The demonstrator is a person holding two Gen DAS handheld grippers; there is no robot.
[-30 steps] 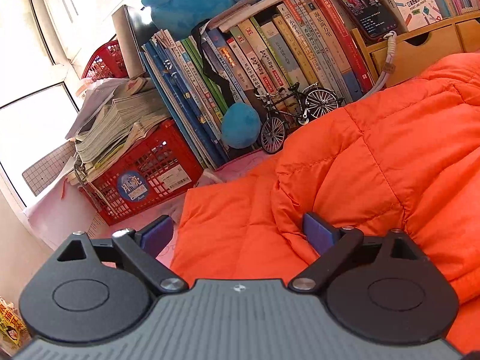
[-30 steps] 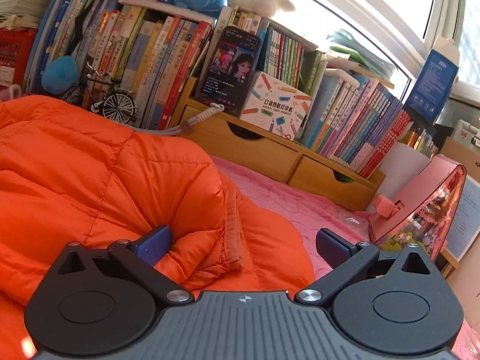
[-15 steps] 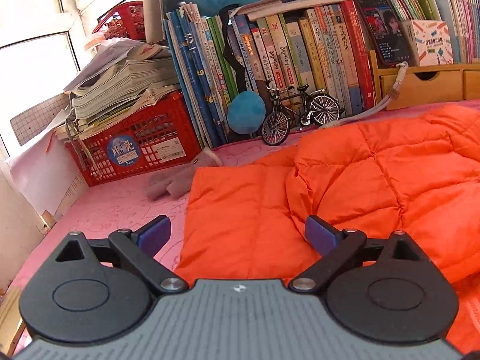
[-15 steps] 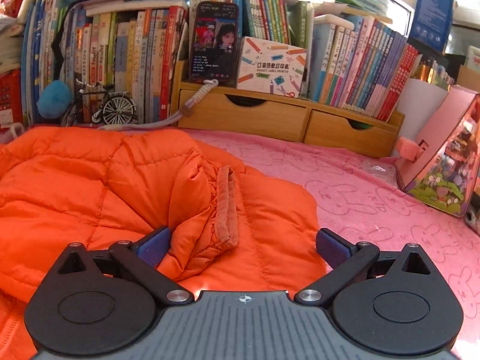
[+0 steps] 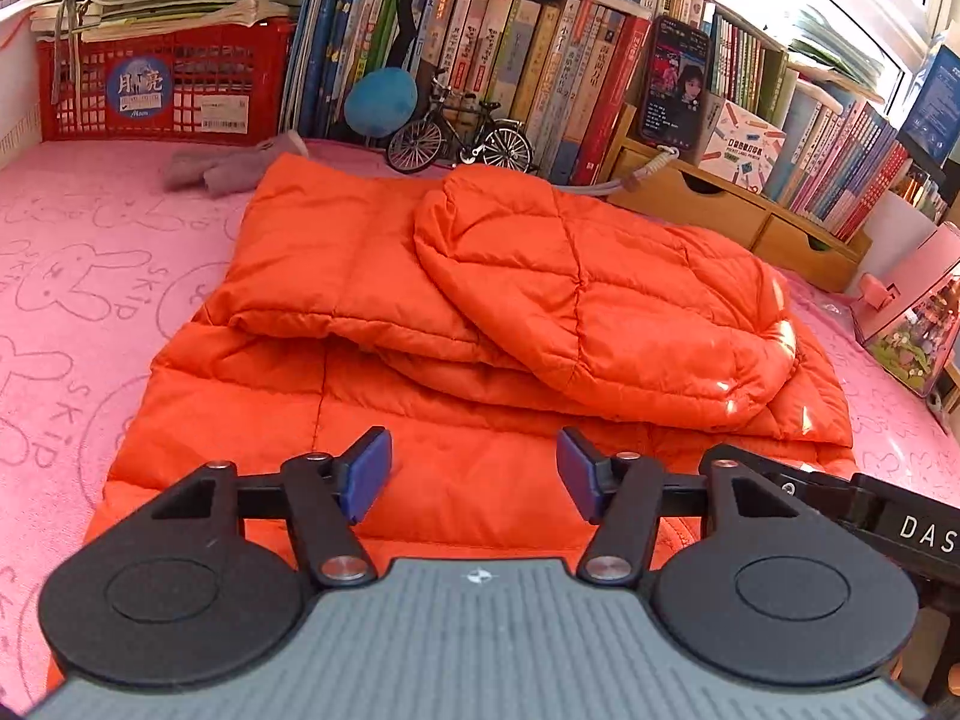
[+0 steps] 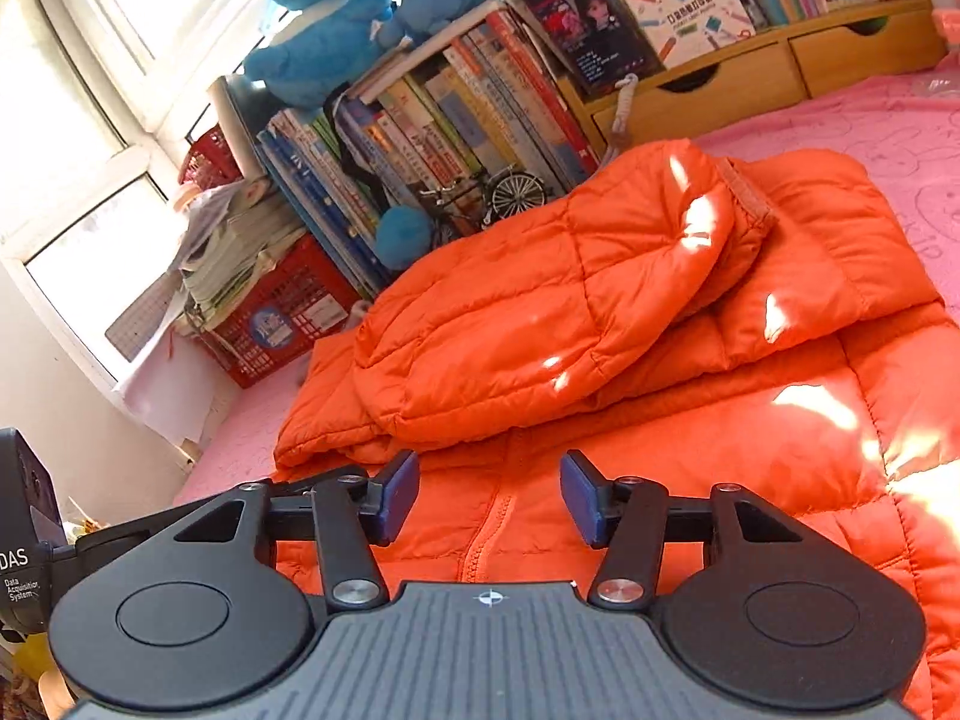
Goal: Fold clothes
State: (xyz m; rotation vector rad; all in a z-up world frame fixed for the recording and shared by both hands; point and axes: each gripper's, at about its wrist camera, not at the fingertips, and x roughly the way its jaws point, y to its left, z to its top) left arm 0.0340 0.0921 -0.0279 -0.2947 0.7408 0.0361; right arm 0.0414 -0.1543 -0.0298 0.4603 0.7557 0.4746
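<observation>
An orange quilted down jacket [image 5: 498, 276] lies on the pink cloth, its upper part and sleeves folded over the body. My left gripper [image 5: 474, 474] hovers over the near hem; its jaws are closing, with nothing pinched between the blue pads [image 5: 367, 473]. In the right wrist view the same jacket [image 6: 600, 300] fills the middle, zipper running toward me. My right gripper [image 6: 489, 495] hangs above the zipper area, its jaws closing too, with only bare fabric below the gap. The other gripper's body shows at each view's edge.
Behind the jacket stand a row of books [image 5: 528, 72], a toy bicycle [image 5: 459, 138], a red basket [image 5: 162, 84] with papers, wooden drawers [image 5: 720, 210] and a phone [image 5: 675, 81]. A grey cloth [image 5: 222, 165] lies at the back left. A pink box [image 5: 912, 324] is at the right.
Both grippers have let go of the folded-over sleeves, pulled back toward the near hem and risen. Their jaws have narrowed from wide open. The jacket's upper part now lies folded flat.
</observation>
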